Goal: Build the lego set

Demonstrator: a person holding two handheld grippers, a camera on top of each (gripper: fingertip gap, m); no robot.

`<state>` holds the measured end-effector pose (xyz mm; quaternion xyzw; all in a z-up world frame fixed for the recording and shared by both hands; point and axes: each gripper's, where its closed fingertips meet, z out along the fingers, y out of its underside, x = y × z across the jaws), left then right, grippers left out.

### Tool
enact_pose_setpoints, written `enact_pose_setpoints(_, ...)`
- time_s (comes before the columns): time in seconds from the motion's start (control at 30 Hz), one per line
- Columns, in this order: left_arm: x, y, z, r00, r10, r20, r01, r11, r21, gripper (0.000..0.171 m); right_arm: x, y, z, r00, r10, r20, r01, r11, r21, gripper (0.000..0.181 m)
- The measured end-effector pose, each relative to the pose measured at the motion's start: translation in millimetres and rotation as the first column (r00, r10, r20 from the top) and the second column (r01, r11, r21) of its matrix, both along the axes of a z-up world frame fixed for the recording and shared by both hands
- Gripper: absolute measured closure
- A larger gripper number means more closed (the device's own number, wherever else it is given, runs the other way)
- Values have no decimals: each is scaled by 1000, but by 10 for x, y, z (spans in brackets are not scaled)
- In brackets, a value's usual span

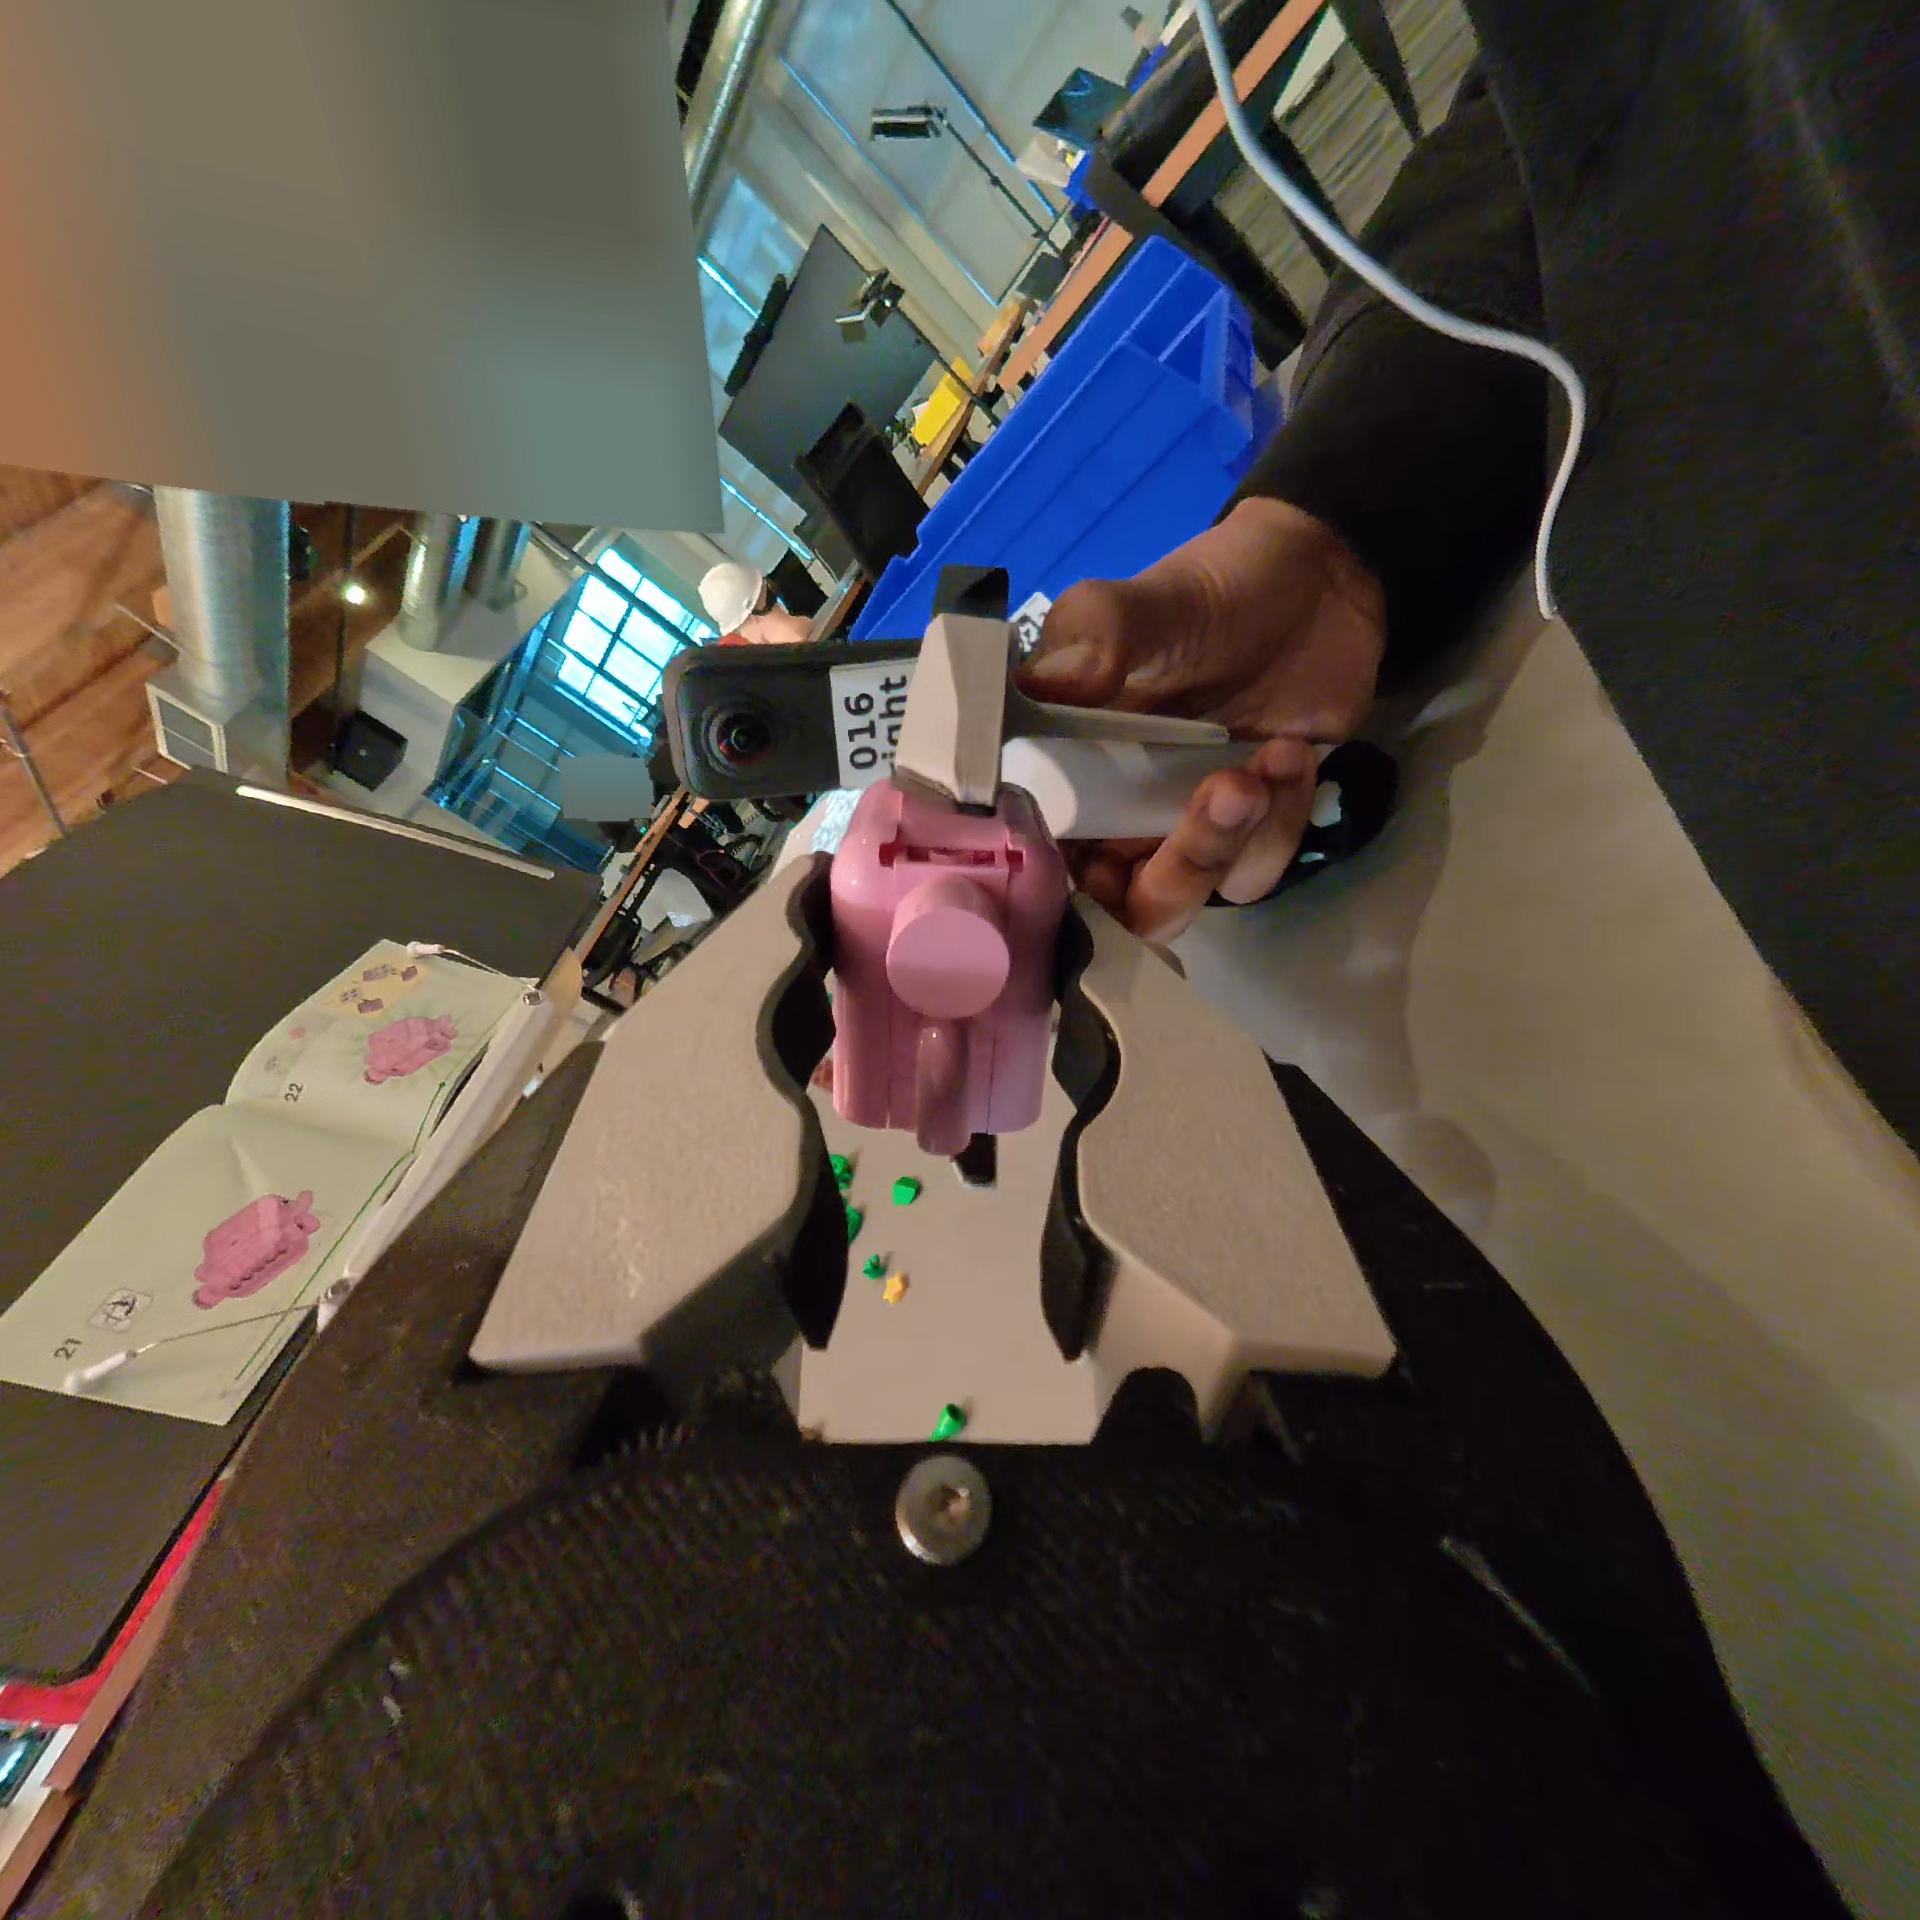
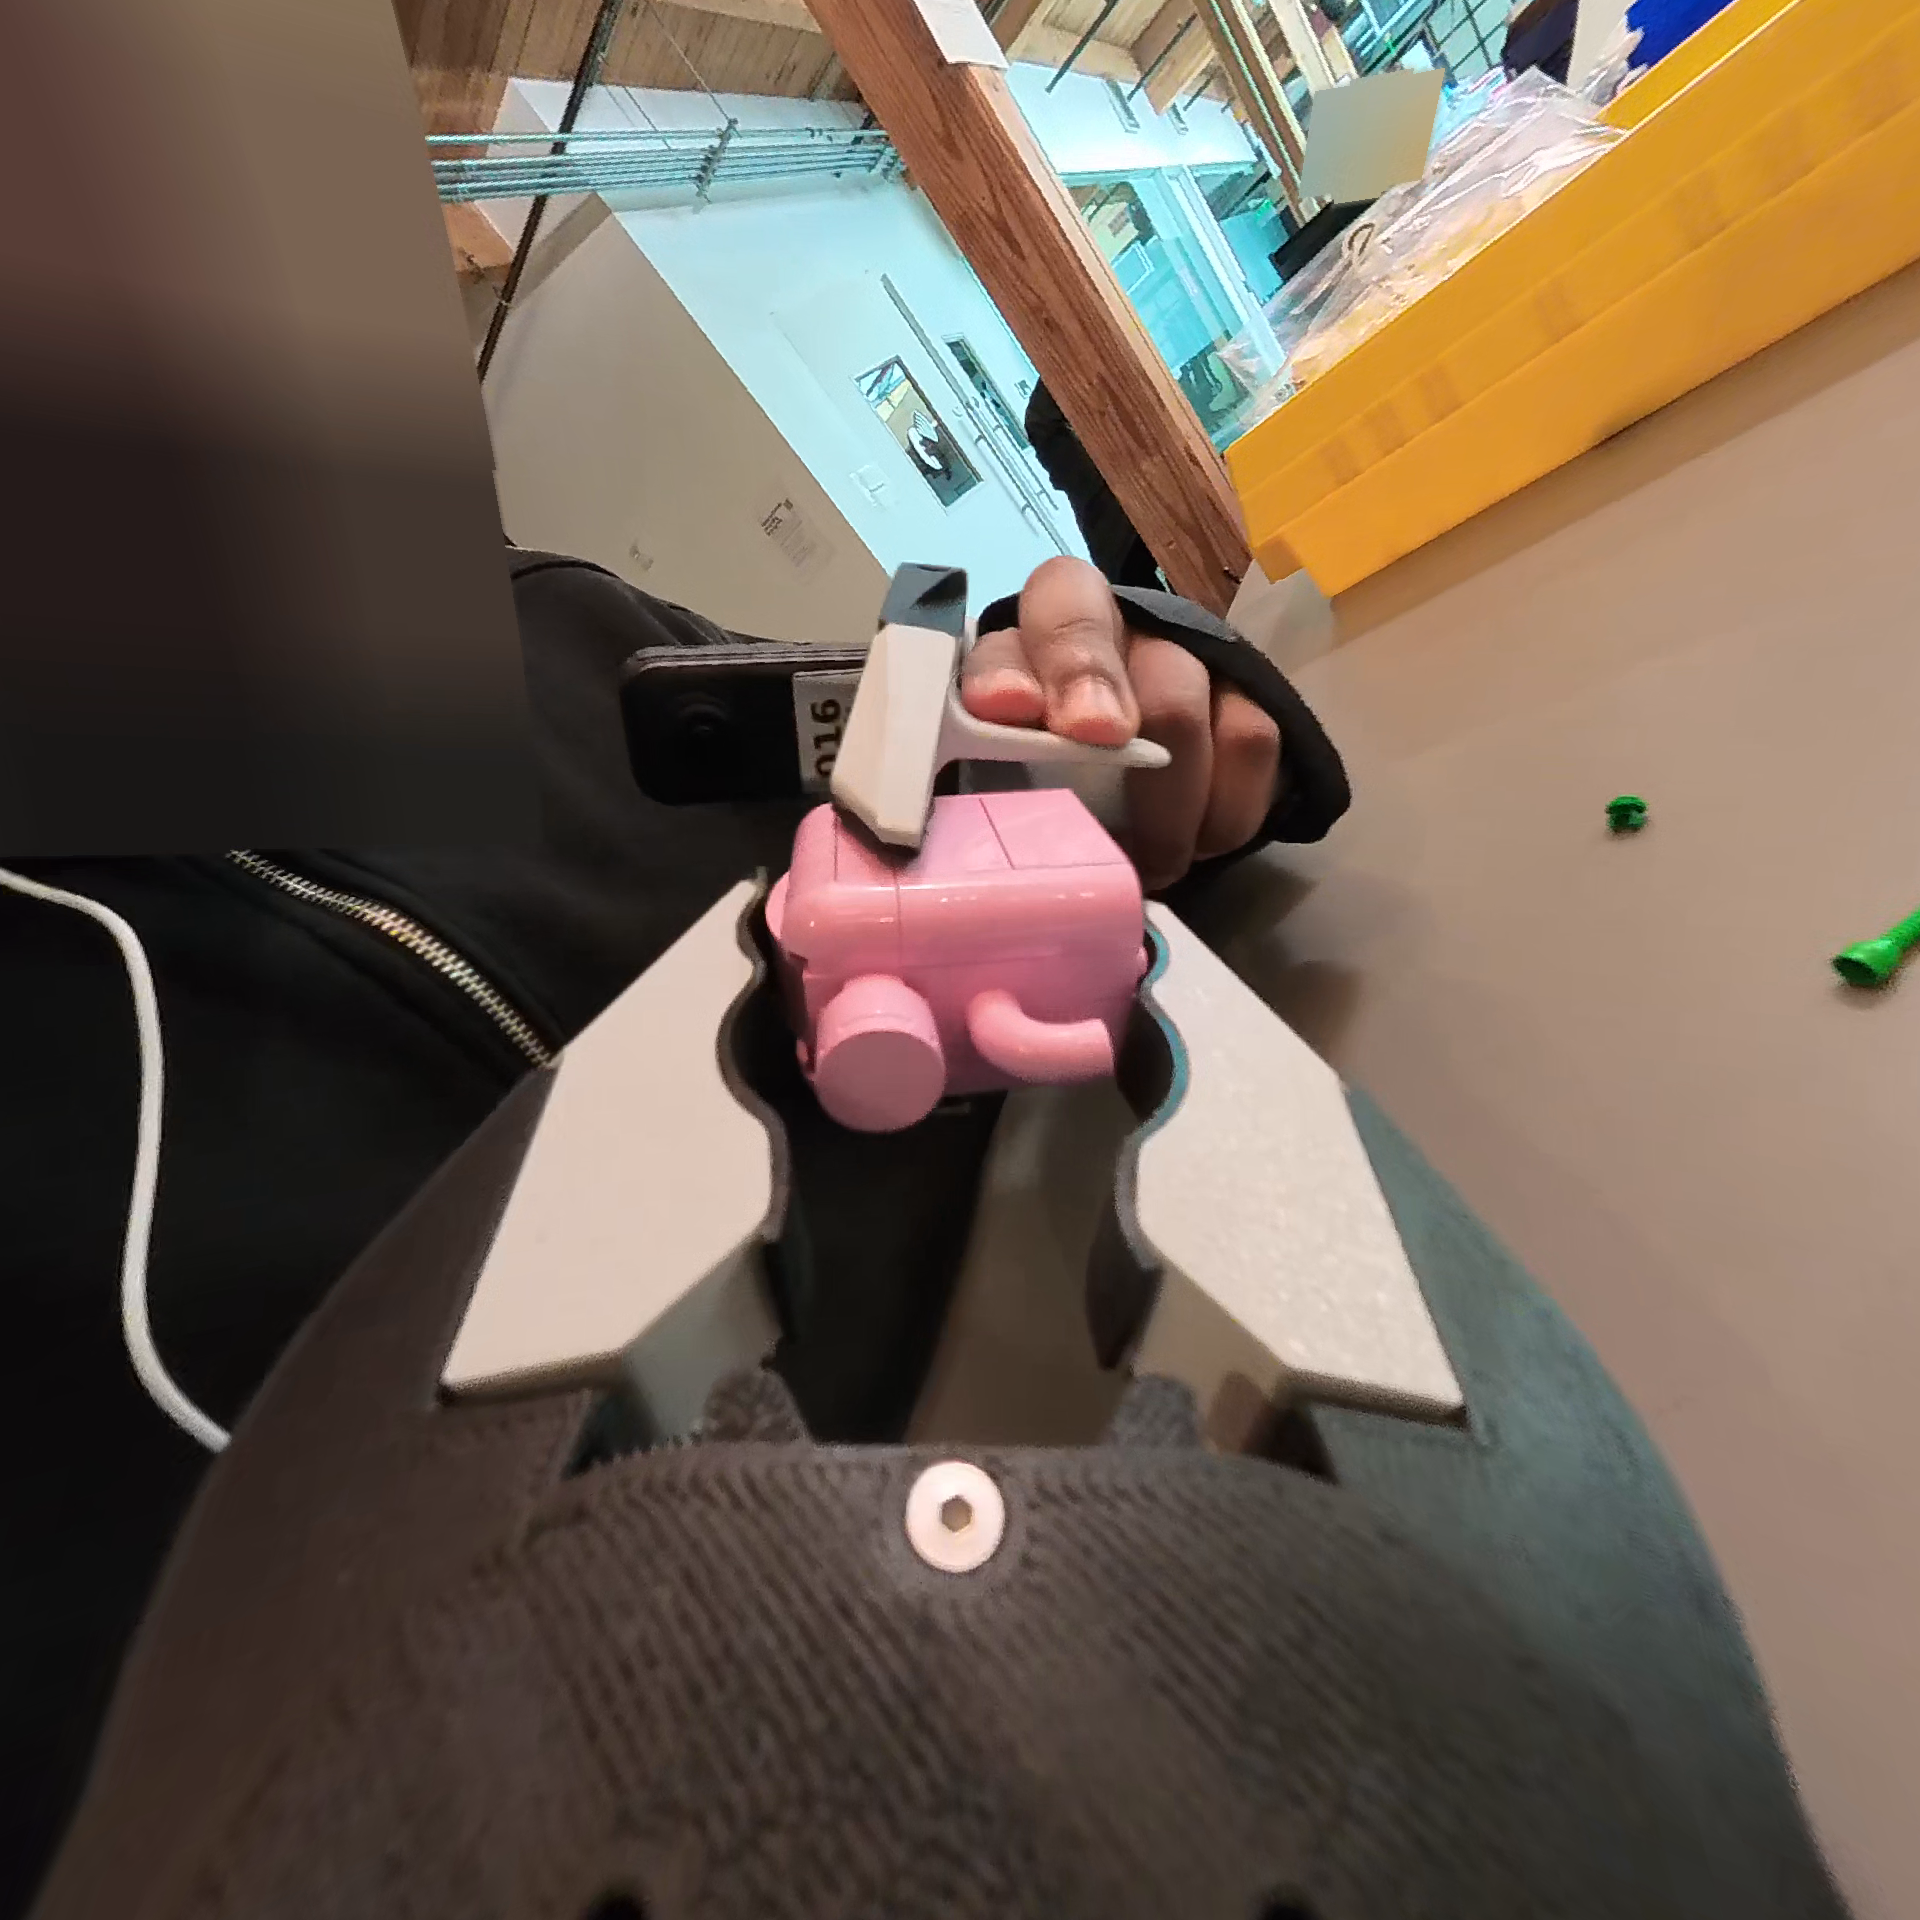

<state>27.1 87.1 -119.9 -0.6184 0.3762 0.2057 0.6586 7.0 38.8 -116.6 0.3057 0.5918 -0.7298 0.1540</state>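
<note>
Left wrist view: I am pinching the pink model (image 1: 940, 997) in both my left gripper (image 1: 940, 1029) and right gripper (image 2: 951, 997), jaws closing on opposite sides above the table (image 2: 1558, 935), probably steadying it for pressing bricks together.

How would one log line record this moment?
left gripper: shut on pink lego build | right gripper: shut on it | green pieces: loose on table

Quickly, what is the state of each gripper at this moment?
Left gripper: closed on the pink lego block.
Right gripper: closed on the same pink lego block.
</note>
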Motion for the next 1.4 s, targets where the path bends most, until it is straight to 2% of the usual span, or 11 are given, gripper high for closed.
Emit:
enact_pose_setpoints(0.2, 18, -12, -1, 1000, -6, 2, 6, 1000, 0, 136, 16, -19, -7, 1000, 15, 2, -15, 1000, 3, 117)
enact_pose_setpoints(0.3, -138, 39, -42, 996, 63, -61, -63, 998, -2, 135, -148, 42, -37, 994, -112, -15, 113, 993, 46, 116)
enact_pose_setpoints(0.57, -424, 148, -82, 985, 174, 5, -173, 984, -47, 135, -301, 411, -5, 961, -269, -61, 272, 961, 54, 99)
enact_pose_setpoints(0.63, -538, 185, -158, 973, 197, 119, -179, 973, -142, 134, -381, 644, 21, 914, -377, -150, 393, 914, 101, 110)
enact_pose_setpoints(0.77, -622, 229, -285, 898, 216, 384, -88, 942, -323, 134, -393, 913, 186, 793, -479, -376, 562, 813, 150, 153)
enact_pose_setpoints(0.87, -564, 230, -357, 848, 207, 488, 9, 914, -405, 134, -378, 1010, 406, 667, -560, -492, 673, 736, 75, 181)
enact_pose_setpoints(1.0, -441, 239, -409, 845, 193, 499, 62, 891, -450, 134, -326, 1226, 872, 407, -724, -557, 800, 577, -166, 181)
enact_pose_setpoints(1.07, -403, 250, -478, 856, 202, 476, 67, 870, -489, 134, -297, 1185, 1093, 360, -751, -553, 787, 563, -252, 181)
enact_pose_setpoints(1.2, -266, 205, -769, 845, 254, 472, 159, 722, -674, 133, -378, 946, 1339, 418, -762, -494, 725, 608, -323, 181)
enact_pose_setpoints(1.3, -283, 202, -790, 827, 279, 488, 169, 704, -689, 134, -631, 847, 1053, 546, -723, -424, 743, 652, -155, 181)
enact_pose_setpoints(1.4, -303, 188, -795, 811, 296, 504, 180, 694, -697, 134, -702, 827, 654, 596, -668, -445, 769, 635, 77, 181)
